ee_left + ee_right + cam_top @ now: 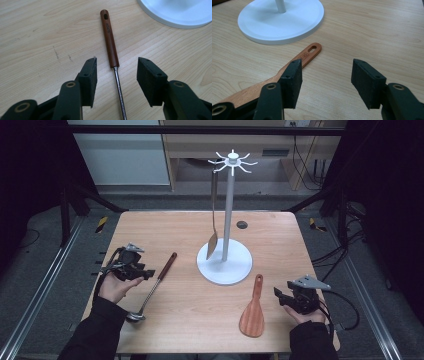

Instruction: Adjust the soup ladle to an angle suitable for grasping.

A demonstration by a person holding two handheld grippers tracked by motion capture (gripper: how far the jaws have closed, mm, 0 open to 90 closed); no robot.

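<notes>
Running along the ladle's (110, 40) dark wooden handle is a small stamped word, too fine to read from here; the wooden rice paddle (287, 72) carries a little square mark just below its hanging slot, equally unreadable. The left gripper (117, 72) hovers over the ladle with its fingers (88, 80) spread well apart, one on each side of the joint where wood meets the thin steel shaft, neither pad touching it. The ladle lies flat on the pale wooden surface (190, 310) at the left, handle end with its oval hole pointing towards the white stand (225, 262), steel bowl back near the person's left sleeve. The right gripper (327, 77) is also wide open and holds nothing; its left finger sits just over the paddle's neck, the paddle lying flat with its handle aimed at the stand's round base. A brown spatula (213, 215) hangs from one of the stand's top hooks.
</notes>
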